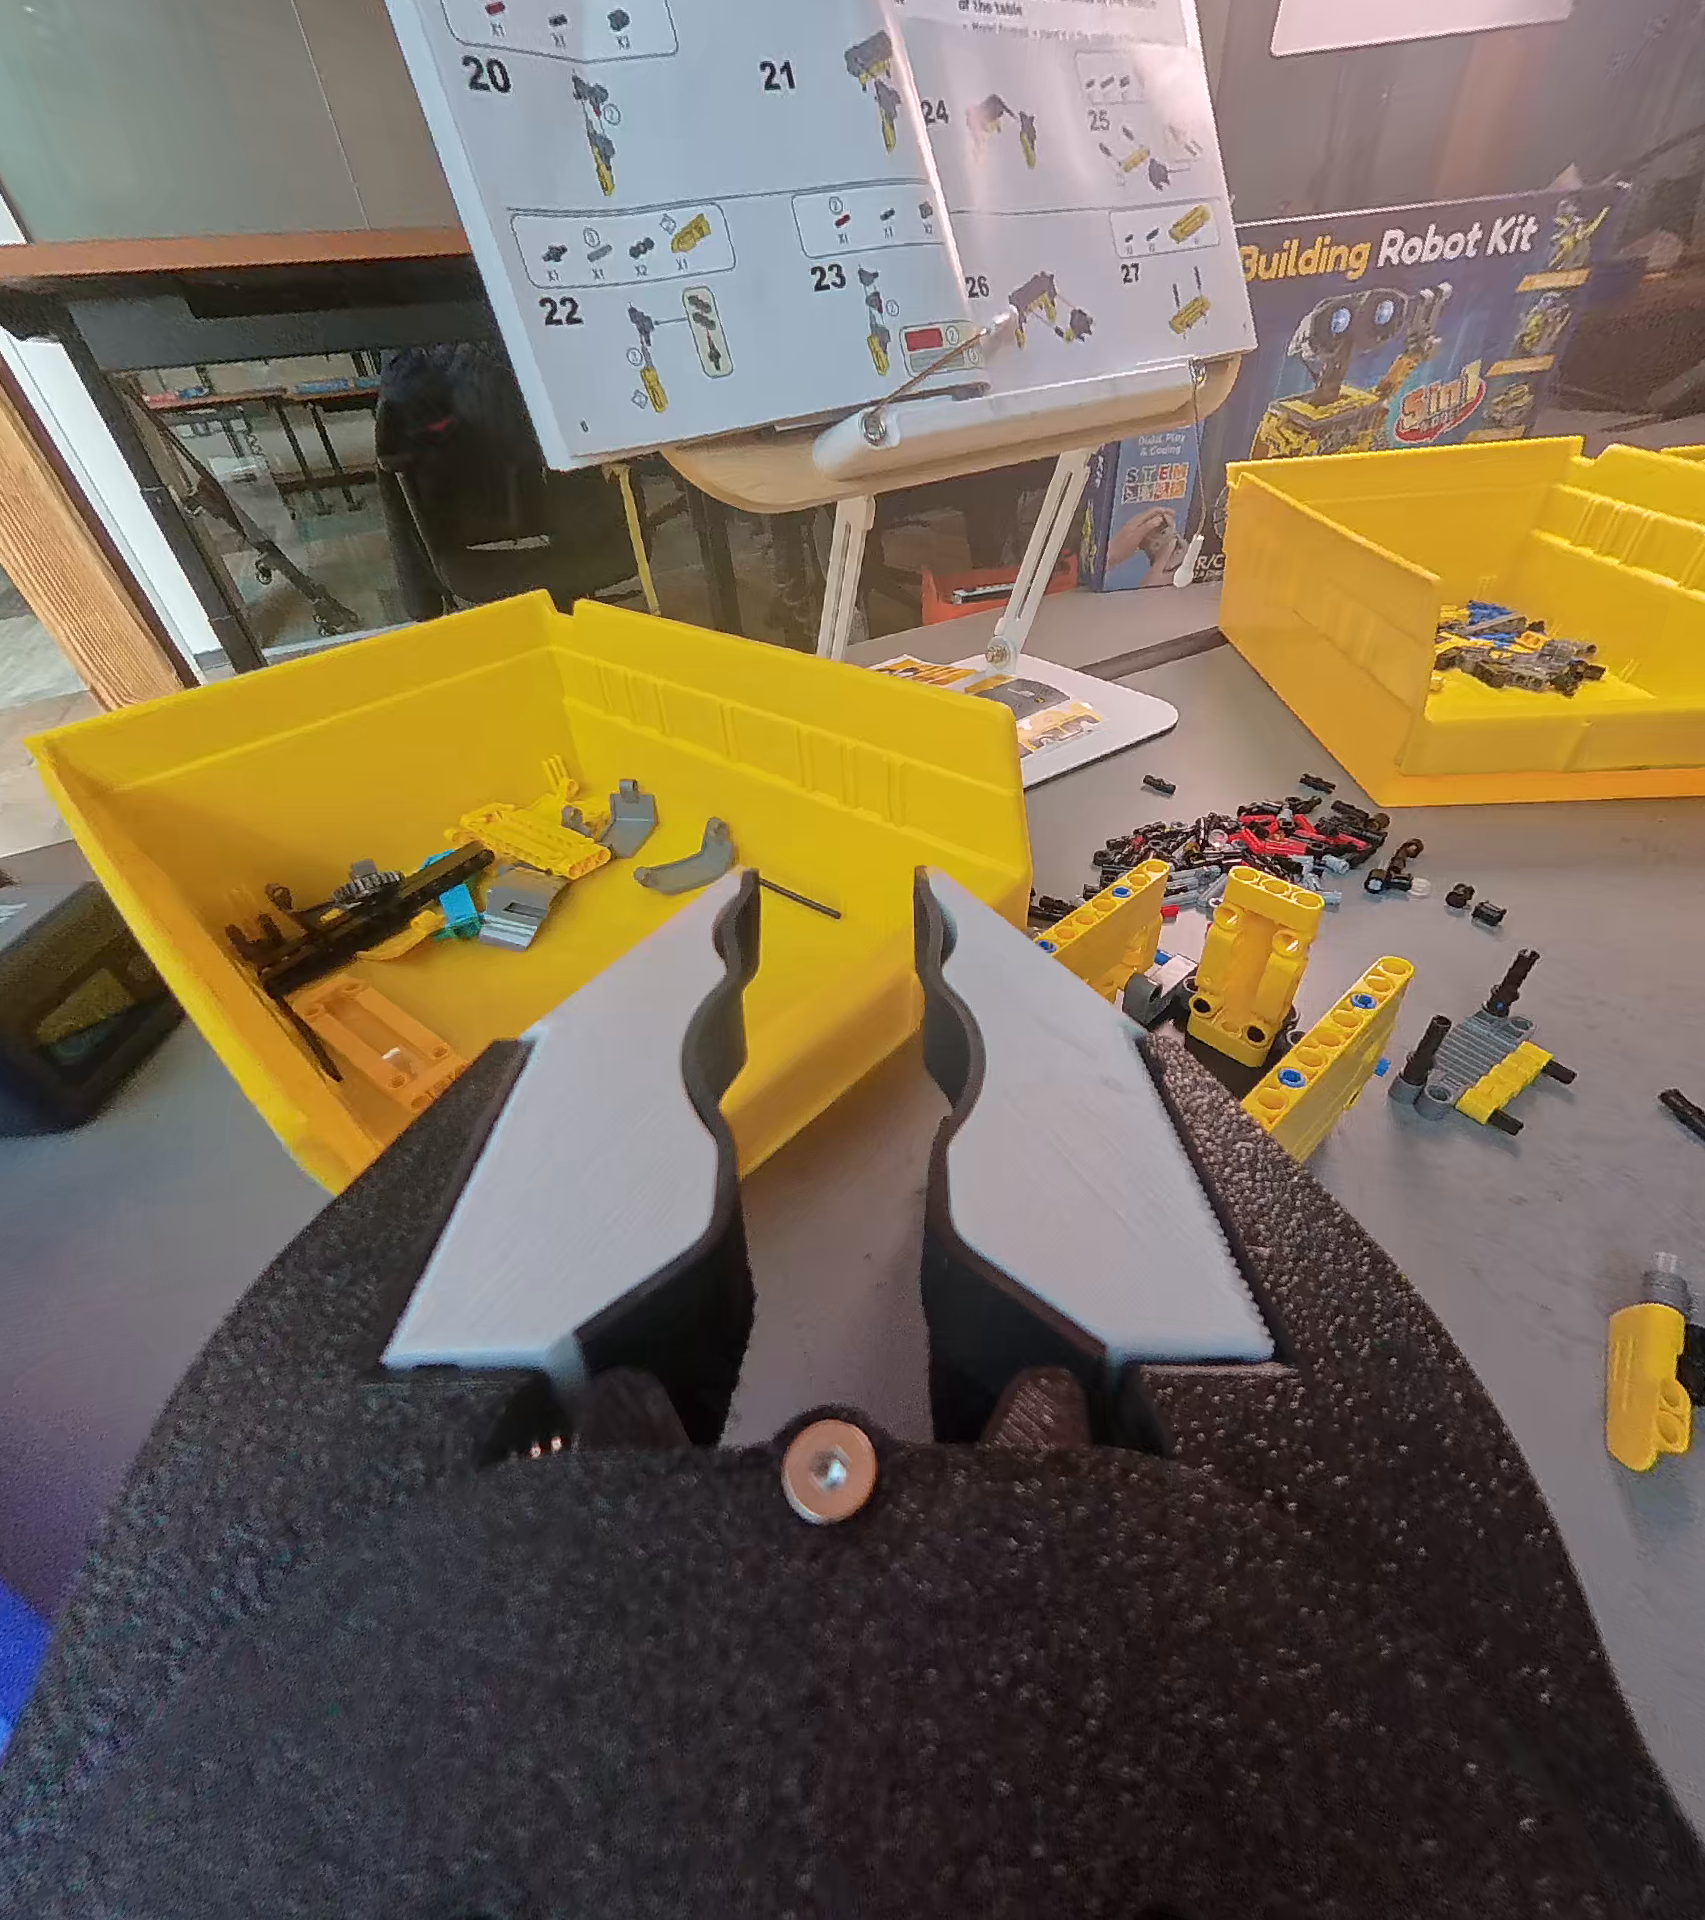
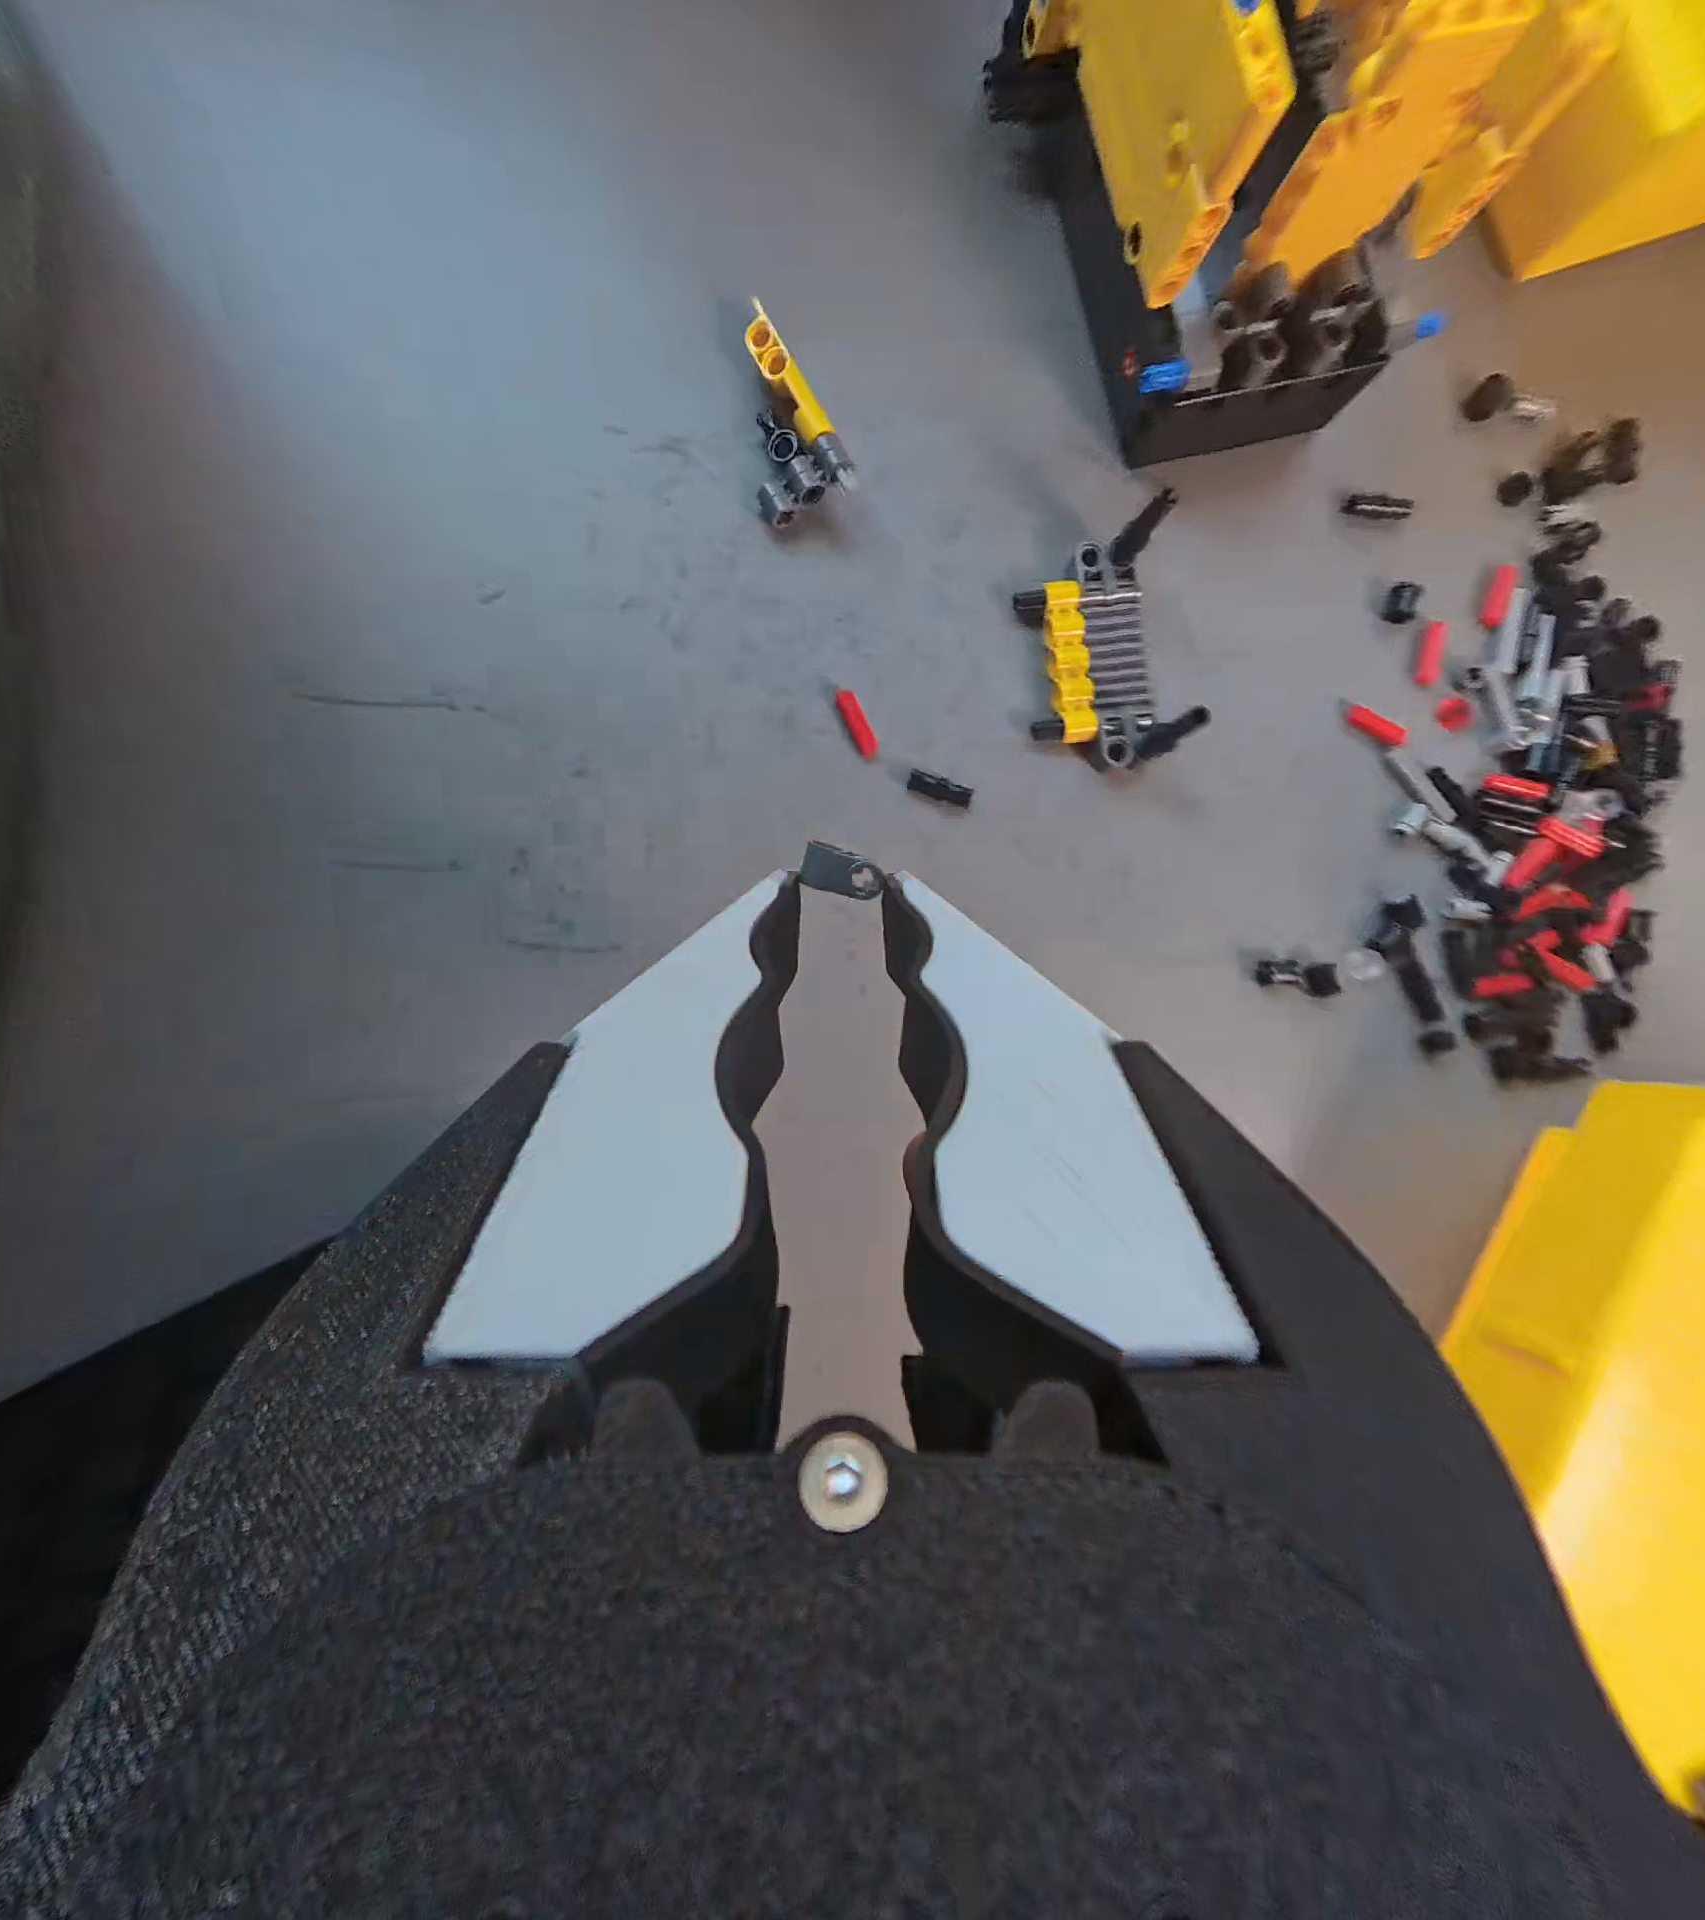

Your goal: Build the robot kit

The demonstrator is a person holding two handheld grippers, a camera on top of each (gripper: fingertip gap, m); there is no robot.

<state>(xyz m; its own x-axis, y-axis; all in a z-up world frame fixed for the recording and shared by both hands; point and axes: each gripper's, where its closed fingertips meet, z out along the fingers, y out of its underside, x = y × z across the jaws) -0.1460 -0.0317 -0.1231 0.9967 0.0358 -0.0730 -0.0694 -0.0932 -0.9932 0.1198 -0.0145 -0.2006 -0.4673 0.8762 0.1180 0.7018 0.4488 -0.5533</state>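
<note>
While the left tool (image 1: 835, 894) hangs with its jaws parted and nothing between them, its tips sit over the near wall of a yellow bin (image 1: 224, 790) on the grey desk (image 1: 1450, 1403). Inside that bin lie loose building parts: a black geared assembly (image 1: 360, 914), a yellow beam cluster (image 1: 526, 842), grey curved pieces (image 1: 687, 862) and a thin black axle (image 1: 798, 899). Behind the bin an instruction booklet (image 1: 723, 229) leans on a white stand (image 1: 1014, 665), with a kit box (image 1: 1399, 332) farther back and a second yellow bin (image 1: 1347, 623) toward the far right corner.

The right tool (image 2: 840, 875) is narrowed onto a small dark grey connector (image 2: 843, 871), pinched at the very tips of its 2 fingers, above bare desk (image 2: 412, 520). Just beyond the tips lie a short black pin (image 2: 939, 788) and a red pin (image 2: 855, 722). Farther on sits a grey ribbed plate with yellow blocks (image 2: 1097, 655), and beyond it a yellow piece with grey connectors (image 2: 791, 416). A heap of black, red and grey pins (image 2: 1544, 831) spreads toward the right edge, and a larger yellow-and-black assembly (image 2: 1212, 208) stands at the far side. That view is slightly blurred.

In the left wrist view the same heap (image 1: 1243, 842) lies beside the first bin.
</note>
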